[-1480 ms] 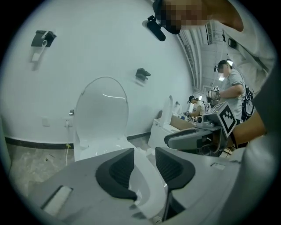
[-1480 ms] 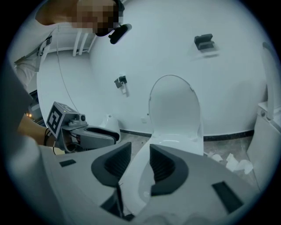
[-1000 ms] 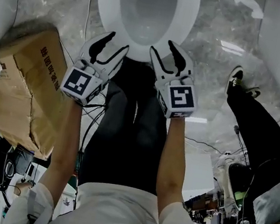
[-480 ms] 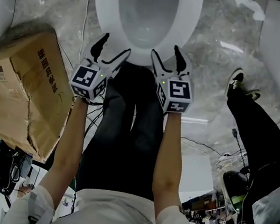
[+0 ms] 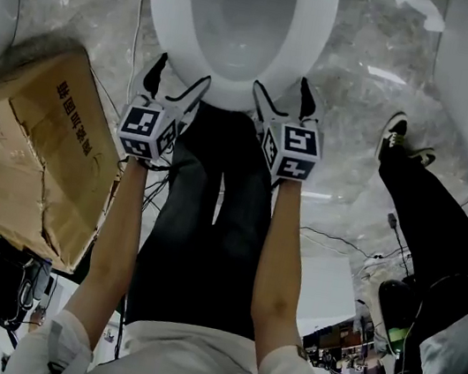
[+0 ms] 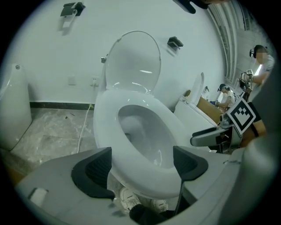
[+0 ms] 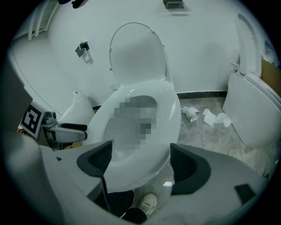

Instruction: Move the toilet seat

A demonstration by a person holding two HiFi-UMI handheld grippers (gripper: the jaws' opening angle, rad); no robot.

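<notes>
In the head view, I am holding the left gripper (image 5: 179, 82) and the right gripper (image 5: 281, 96) side by side at the front edge of the toilet seat (image 5: 316, 26), which is lying flat on the bowl. A cardboard box (image 5: 33, 155) is sitting to the left.

In the left gripper view, the left gripper (image 6: 141, 169) is gaping wide, its jaws having just been opening. The seat's front rim (image 6: 105, 127) is sitting between the pads, ungripped. The lid (image 6: 134, 61) is standing upright against the wall.

In the right gripper view, the right gripper (image 7: 142, 162) is likewise spreading wide, having just been opening. The seat's front (image 7: 169, 110) is lying between its pads, not clamped.
</notes>
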